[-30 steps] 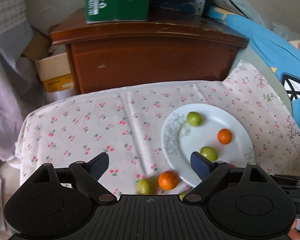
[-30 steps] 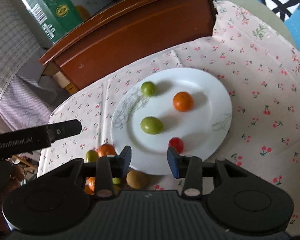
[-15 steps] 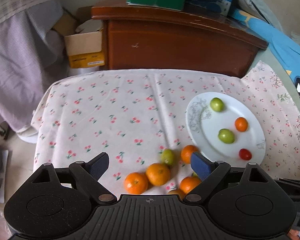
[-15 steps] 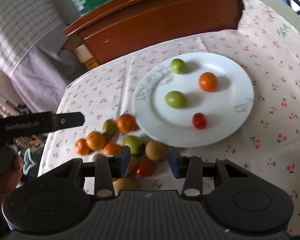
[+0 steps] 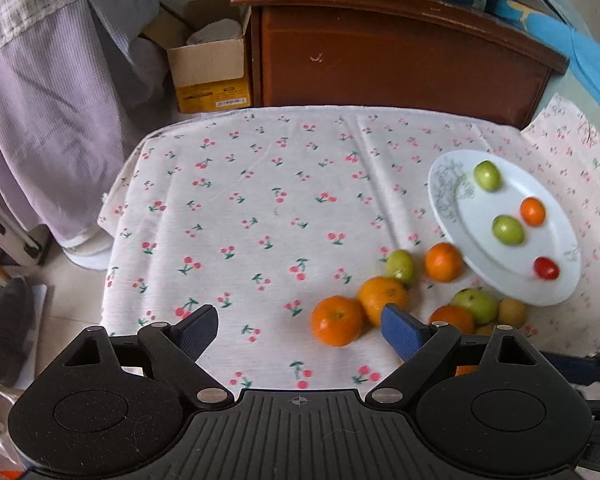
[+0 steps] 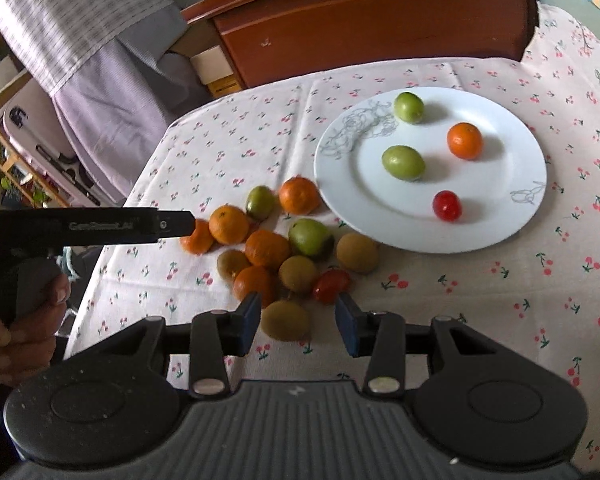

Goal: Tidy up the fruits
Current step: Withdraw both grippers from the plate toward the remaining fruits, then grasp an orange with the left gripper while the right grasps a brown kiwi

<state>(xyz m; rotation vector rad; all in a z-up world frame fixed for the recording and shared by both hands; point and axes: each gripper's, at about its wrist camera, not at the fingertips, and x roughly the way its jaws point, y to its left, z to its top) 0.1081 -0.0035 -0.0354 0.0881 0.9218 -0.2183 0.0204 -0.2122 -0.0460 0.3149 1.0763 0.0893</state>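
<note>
A white plate point(image 6: 480, 216) on the cherry-print cloth holds two green fruits, a small orange point(image 6: 465, 141) and a red tomato point(image 6: 446, 205). Left of the plate lies a loose pile of several oranges, kiwis, green fruits and one tomato point(image 6: 331, 285). My right gripper point(image 6: 298, 324) hovers over the pile's near edge, jaws partly apart. A kiwi point(image 6: 285, 320) shows between its pads, untouched on the right side. My left gripper point(image 5: 300, 328) stands wide open above the cloth, and an orange point(image 5: 336, 320) lies just inside its right pad. The plate point(image 5: 496, 268) sits far right there.
A brown wooden cabinet point(image 5: 400, 64) with cartons on top stands behind the table. A cardboard box point(image 5: 208, 68) and a hanging lilac cloth point(image 5: 40, 120) are at the left, past the table's edge. In the right wrist view a hand point(image 6: 28, 320) holds the left gripper's handle.
Both cameras have pulled back and to the left, so the loose fruit pile has come into view and the plate sits further right. Neither gripper's jaws have changed.
</note>
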